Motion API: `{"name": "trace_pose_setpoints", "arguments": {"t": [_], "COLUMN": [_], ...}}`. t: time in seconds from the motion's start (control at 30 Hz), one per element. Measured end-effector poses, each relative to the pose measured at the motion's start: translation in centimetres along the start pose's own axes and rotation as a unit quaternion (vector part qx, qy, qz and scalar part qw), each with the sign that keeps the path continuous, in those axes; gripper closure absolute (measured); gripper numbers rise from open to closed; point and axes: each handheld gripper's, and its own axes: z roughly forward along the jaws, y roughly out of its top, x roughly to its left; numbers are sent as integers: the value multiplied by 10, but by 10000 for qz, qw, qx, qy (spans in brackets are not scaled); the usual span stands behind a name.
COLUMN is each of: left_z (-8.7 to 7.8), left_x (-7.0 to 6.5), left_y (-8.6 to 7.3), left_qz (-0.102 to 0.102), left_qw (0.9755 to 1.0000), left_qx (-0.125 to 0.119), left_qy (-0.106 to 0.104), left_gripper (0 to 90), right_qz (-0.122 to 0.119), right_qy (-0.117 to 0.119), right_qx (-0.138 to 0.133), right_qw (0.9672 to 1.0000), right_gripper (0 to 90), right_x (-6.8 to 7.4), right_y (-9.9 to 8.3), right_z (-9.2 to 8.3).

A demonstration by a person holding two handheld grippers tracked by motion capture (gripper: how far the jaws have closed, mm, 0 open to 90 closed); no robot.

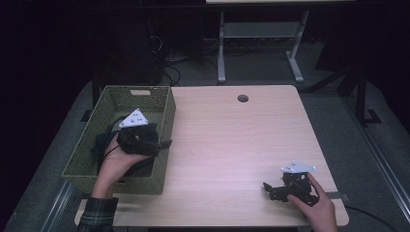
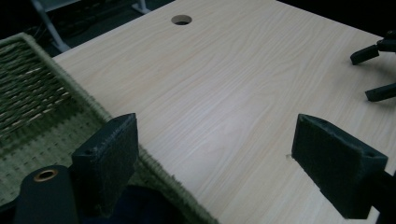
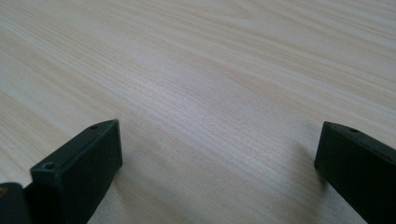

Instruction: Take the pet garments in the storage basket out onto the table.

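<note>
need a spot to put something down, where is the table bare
Bare wood runs from the green woven basket across to the right gripper, and back to the cable hole. It is crowded at the basket's right wall, where the left gripper hangs open.

**Green woven basket at the table's left edge**

The basket (image 1: 162, 104) was a rectangular, olive-green woven box with straight walls and a slot handle cut into its far end wall; it stood upright on the pale wooden table (image 1: 232, 145), along the left side, its near left corner overhanging the table's edge; something dark lay inside on its floor, too dim to identify; in the left gripper view its braided rim (image 2: 79, 91) ran diagonally, the coarse weave plain on the inner wall
</note>
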Motion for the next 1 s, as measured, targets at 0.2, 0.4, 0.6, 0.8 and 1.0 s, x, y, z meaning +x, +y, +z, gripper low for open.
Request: {"name": "trace_pose_setpoints", "arguments": {"t": [0.2,0.4,0.6,0.8,1.0], "left_z": [-16,-29,-38,-44,-51], "left_x": [12,25,38,51,60], "left_y": [-7,-17,-27,-37,-46], "left_qz": [-46,-69,-144,-240,-267], "left_qw": [9998,9991,9979,9961,9934], "left_qx": [62,151,267,477,709], "left_qy": [201,381,579,704,862], "left_gripper": [145,148,149,151,185], "right_qz": [1,2,2,-1,-1], "right_qy": [0,1,1,2,1], "right_qx": [0,1,4,3,3], "right_qw": [10000,10000,10000,10000,10000], "right_gripper": [5,4,4,4,5], "right_x": [0,0,0,0,0], "right_y": [0,0,0,0,0], "right_z": [0,0,0,0,0]}}
